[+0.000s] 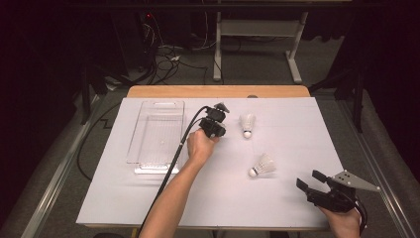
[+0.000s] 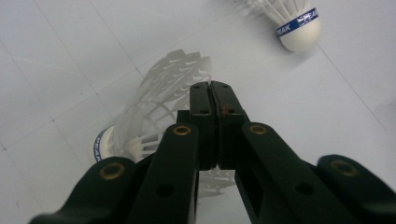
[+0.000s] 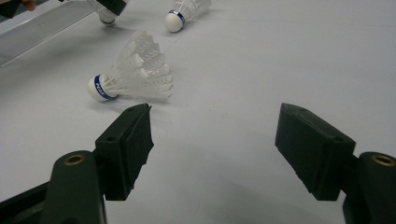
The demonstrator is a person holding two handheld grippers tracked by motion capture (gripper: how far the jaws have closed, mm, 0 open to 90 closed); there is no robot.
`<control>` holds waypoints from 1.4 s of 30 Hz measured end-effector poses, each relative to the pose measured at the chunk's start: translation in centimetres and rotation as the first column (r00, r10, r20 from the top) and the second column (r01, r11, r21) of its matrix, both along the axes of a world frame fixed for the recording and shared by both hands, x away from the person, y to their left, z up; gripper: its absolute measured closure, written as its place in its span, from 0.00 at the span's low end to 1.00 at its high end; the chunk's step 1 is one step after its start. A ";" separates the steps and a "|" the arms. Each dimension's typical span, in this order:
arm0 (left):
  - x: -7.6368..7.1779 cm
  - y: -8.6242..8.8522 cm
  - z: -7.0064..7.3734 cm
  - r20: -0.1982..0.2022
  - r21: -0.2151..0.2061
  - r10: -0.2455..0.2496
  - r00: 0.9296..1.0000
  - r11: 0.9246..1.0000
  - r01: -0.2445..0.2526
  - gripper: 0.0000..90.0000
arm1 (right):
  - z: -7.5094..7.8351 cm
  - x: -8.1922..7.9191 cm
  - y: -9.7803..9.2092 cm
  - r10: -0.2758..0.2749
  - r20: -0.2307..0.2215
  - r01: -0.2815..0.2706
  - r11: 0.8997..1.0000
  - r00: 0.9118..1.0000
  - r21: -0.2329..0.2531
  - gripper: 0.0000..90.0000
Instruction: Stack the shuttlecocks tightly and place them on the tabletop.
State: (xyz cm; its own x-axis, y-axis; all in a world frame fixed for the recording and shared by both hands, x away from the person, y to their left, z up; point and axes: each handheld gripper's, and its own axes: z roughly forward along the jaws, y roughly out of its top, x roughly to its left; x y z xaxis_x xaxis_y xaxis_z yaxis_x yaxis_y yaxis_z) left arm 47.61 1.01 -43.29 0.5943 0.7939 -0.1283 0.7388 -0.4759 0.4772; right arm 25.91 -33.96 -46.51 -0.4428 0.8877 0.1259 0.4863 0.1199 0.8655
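Note:
Three white shuttlecocks with blue bands are in play. My left gripper (image 2: 212,88) is shut on the feather skirt of one shuttlecock (image 2: 154,107), whose cork points to the lower left. In the high view the left gripper (image 1: 214,126) sits just right of the clear tray (image 1: 148,106). A second shuttlecock (image 1: 247,124) (image 2: 294,23) lies just right of it. The third shuttlecock (image 1: 262,166) (image 3: 130,70) lies on its side mid-right. My right gripper (image 1: 308,178) (image 3: 215,112) stands open and empty near the front right corner, a short way from that third shuttlecock.
The clear plastic tray (image 3: 42,28) rests on the white sheet (image 1: 223,198) that covers the wooden table. A black cable (image 1: 168,173) runs along the left forearm. Table legs and loose cables stand on the floor beyond the far edge.

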 end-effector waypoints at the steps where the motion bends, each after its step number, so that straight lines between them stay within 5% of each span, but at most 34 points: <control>1: 0.0 -0.1 -0.1 -0.001 0.001 0.002 1.000 1.000 -0.002 0.98 | 0.0 0.0 0.0 -0.001 -0.002 0.001 1.000 1.000 0.002 0.31; 22: 0.2 -0.4 -0.8 0.024 0.059 0.009 1.000 0.998 -0.010 0.98 | 0.0 -0.1 -0.1 -0.001 -0.001 0.001 1.000 1.000 0.002 0.31; 42: -0.4 -1.1 -0.1 0.048 0.042 -0.033 0.998 0.999 0.031 0.86 | 0.0 -0.1 0.1 0.002 -0.002 -0.002 1.000 1.000 -0.001 0.31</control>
